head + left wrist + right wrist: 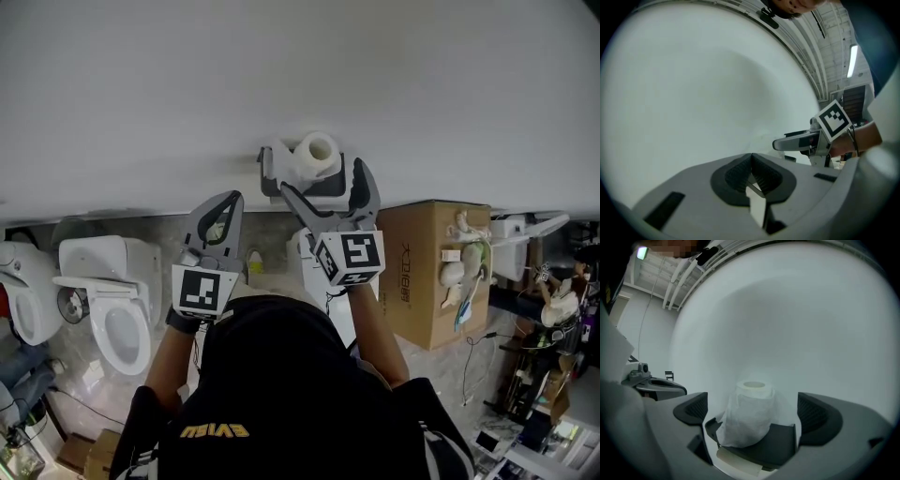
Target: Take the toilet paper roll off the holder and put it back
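A white toilet paper roll (pixel 317 155) stands upright on a dark wall-mounted holder (pixel 274 178), with a loose sheet draped down its side. My right gripper (pixel 325 184) is open, its jaws on either side of the holder just below the roll and apart from it. In the right gripper view the roll (pixel 749 416) stands on the holder's shelf (pixel 776 446) between the open right gripper (pixel 754 414). My left gripper (pixel 228 199) is shut on nothing, to the left of the holder near the bare wall. In the left gripper view the left gripper (pixel 751 163) has its pads pressed together.
The white wall (pixel 300 75) fills the upper part of the view. On the floor below are a white toilet (pixel 108 291) at the left, a cardboard box (pixel 427 272) with items on it at the right, and cluttered gear (pixel 544 375) at the far right.
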`<act>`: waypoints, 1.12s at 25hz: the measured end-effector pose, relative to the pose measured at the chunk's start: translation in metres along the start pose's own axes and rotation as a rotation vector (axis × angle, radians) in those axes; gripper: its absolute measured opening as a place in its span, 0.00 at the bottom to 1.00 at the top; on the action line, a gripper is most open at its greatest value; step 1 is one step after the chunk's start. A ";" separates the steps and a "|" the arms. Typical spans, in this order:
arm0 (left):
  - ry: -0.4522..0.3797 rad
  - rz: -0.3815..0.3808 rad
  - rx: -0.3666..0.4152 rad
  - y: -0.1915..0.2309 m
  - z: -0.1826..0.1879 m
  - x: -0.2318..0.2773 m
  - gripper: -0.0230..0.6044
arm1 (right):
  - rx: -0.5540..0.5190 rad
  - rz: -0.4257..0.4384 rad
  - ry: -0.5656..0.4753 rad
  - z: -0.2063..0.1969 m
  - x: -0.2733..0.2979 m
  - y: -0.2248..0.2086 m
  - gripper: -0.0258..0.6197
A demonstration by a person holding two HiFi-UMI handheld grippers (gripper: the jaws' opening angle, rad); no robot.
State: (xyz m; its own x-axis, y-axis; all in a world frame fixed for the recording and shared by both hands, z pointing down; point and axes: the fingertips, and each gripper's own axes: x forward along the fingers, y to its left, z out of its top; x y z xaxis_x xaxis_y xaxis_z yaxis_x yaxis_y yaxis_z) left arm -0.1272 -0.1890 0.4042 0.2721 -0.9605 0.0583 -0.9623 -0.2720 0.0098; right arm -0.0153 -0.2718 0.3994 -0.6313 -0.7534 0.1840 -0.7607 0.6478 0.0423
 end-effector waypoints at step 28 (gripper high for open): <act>0.035 0.104 -0.042 0.009 -0.020 0.023 0.05 | 0.038 0.111 0.023 -0.011 0.029 -0.001 0.80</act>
State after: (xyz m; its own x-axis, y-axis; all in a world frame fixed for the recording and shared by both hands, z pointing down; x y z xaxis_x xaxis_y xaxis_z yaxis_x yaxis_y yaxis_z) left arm -0.1297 -0.2125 0.4252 0.1710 -0.9806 0.0957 -0.9849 -0.1675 0.0441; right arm -0.0312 -0.2926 0.4155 -0.7090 -0.6739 0.2075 -0.6915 0.7222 -0.0173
